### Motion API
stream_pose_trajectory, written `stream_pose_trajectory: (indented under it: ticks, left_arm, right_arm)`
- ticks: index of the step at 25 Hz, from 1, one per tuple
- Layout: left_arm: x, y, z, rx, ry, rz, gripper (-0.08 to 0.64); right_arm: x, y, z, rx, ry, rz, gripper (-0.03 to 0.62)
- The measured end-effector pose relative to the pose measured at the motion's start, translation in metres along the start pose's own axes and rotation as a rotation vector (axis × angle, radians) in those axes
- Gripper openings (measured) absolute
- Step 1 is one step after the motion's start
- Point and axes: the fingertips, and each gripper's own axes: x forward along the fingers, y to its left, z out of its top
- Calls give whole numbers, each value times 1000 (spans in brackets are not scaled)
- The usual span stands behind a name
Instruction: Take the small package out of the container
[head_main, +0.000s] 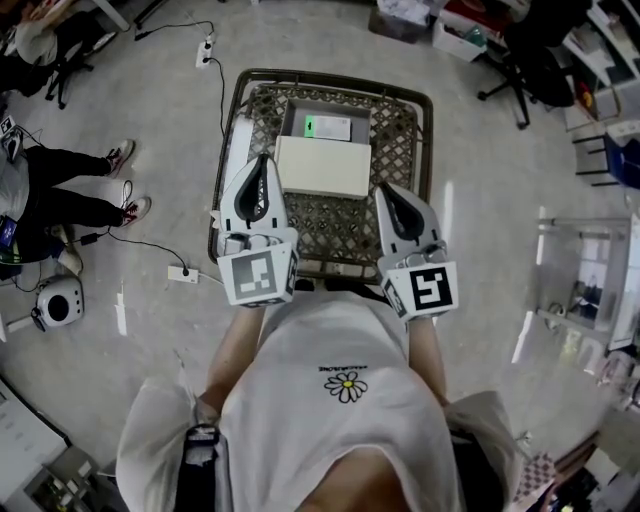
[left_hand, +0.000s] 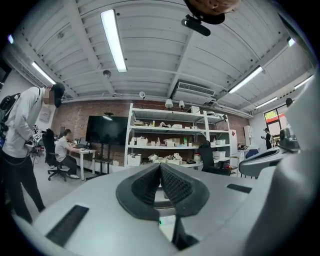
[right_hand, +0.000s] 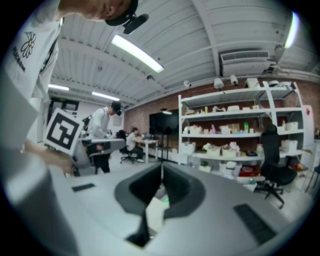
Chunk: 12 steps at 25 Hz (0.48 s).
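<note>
A dark wire-mesh cart basket (head_main: 330, 78) stands on the floor in front of me in the head view. Inside it lies a flat cream box (head_main: 322, 165), and behind that a smaller white package with a green label (head_main: 328, 127). My left gripper (head_main: 265, 160) hovers over the basket's left side, its tip beside the cream box's left edge, jaws shut and empty. My right gripper (head_main: 383, 190) hangs over the basket's right side near the box's right corner, also shut and empty. In the right gripper view a strip of the cream box (right_hand: 156, 215) shows under the shut jaws.
A person's legs (head_main: 75, 180) and cables with power strips (head_main: 183, 272) lie left of the basket. A round white device (head_main: 58, 303) sits on the floor at far left. An office chair (head_main: 520, 60) stands at the back right. Shelving (left_hand: 170, 145) lines the far wall.
</note>
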Motion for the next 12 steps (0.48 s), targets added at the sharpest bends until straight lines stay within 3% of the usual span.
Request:
stream_pose_trajectory:
  ticks: [12]
  left_arm:
    - [12,13,-1,-12,-2,31,28]
  right_arm:
    - [24,-7,6,-5,-4,-3,32]
